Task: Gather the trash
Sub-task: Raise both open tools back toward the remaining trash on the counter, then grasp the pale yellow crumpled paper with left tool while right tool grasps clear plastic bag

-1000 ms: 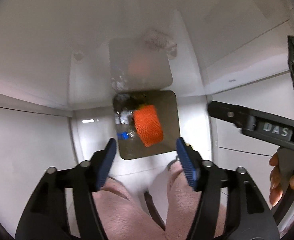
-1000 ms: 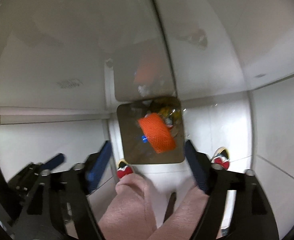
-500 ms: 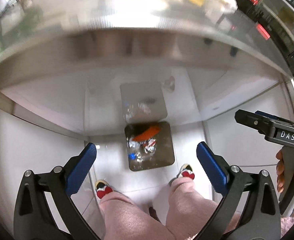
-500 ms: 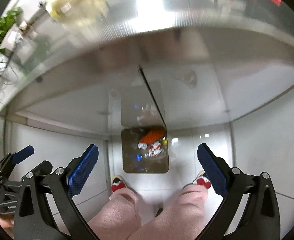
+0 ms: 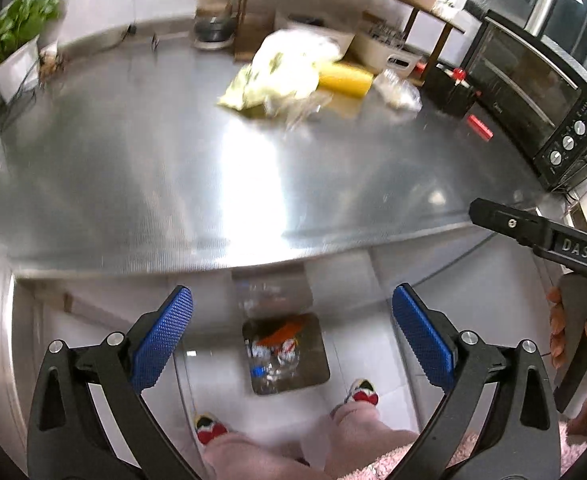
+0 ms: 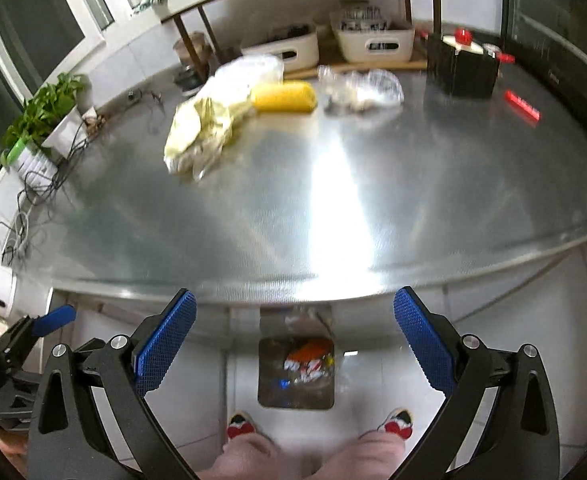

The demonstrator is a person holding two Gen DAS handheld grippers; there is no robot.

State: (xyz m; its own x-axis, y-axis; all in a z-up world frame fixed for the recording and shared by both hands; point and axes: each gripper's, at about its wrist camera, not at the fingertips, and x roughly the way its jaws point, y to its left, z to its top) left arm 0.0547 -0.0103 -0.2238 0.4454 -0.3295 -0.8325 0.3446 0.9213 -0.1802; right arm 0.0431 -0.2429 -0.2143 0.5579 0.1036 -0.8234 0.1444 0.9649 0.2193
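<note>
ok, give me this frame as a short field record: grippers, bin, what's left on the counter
left hand-held gripper: open, empty, above the counter edge
right hand-held gripper: open, empty
trash bin: on the floor below the counter edge, holds an orange net and wrappers
counter: steel, trash at the far side
trash on counter: pale crumpled bag, yellow piece beside it, clear crumpled plastic to its right
view quality: motion blur on far items

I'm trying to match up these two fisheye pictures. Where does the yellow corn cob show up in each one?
Left wrist view: the corn cob lies upper right of centre on the steel counter, just right of the pale husks.
Right wrist view: the corn cob lies upper centre, again right of the husks.
Shared landmark: the trash bin on the floor, seen between the fingers.
</note>
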